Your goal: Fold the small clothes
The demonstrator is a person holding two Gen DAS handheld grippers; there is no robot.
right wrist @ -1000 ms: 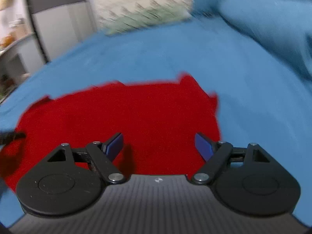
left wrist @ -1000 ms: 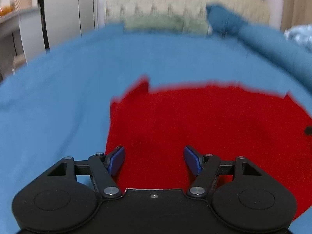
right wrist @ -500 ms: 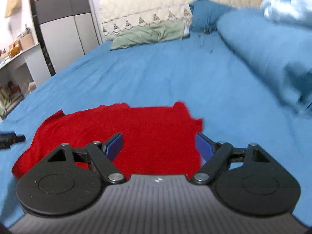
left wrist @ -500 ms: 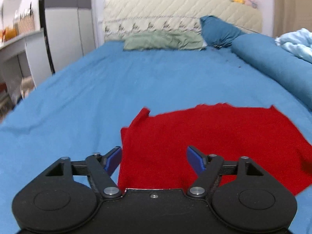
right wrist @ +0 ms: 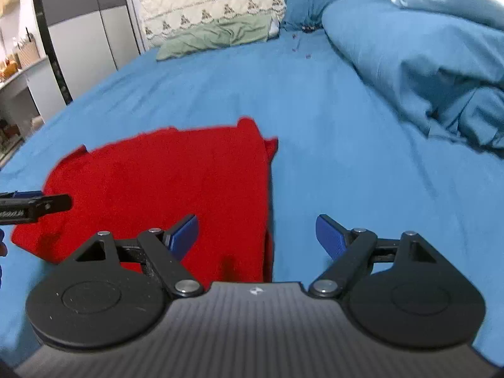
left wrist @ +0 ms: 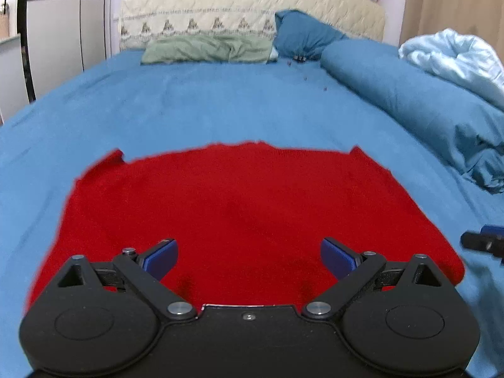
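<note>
Below, red garment (left wrist: pixel 245 204) flat beneath left tool (left wrist: pixel 249 256), fingers spread

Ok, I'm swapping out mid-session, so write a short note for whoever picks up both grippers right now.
Left gripper: open, empty, over the near edge of the red garment.
Right gripper: open, empty, straddling the garment's right edge, one finger over red cloth, the other over the blue bedsheet.
Garment lies spread flat on the bed, small corners poking out at its far edge.
Done: laid out; whether any fold has been made cannot be told.
Left: grip the edges, fold, tidy.
</note>
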